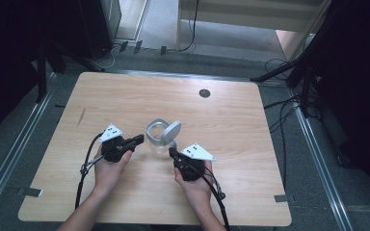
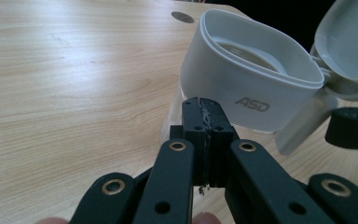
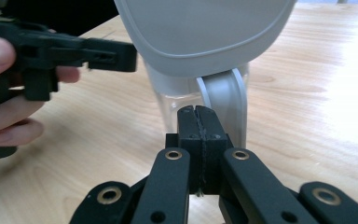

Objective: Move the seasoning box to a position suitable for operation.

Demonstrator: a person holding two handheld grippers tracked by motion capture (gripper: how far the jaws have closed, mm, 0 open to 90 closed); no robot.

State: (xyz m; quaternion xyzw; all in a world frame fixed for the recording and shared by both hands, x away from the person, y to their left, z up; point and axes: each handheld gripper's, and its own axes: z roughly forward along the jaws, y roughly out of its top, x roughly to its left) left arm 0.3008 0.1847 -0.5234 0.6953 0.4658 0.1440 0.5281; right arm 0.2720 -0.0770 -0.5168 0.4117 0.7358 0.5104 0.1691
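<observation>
On the wooden table, seen from the high view, the person's left hand comes in from the bottom edge with the forearm angled up and a little to the right, wrapped around the left gripper, whose black jaws point rightward at the base of a clear pitcher. In the left gripper view those jaws are pressed flat together with nothing between them, their tips just beside the pitcher's pale grey collar; whether they touch it cannot be told. The letters "ASD" are printed in grey on that collar. The pitcher stands upright near the middle of the table, slightly toward the person, between the two grippers, with its hinged grey lid flipped up and leaning to the right. Right of it, the right hand reaches up and slightly left, holding the right gripper aimed at the pitcher's near right side. In the right gripper view its jaws are likewise clamped on each other, empty, their tips close in front of the grey handle under the raised lid.
</observation>
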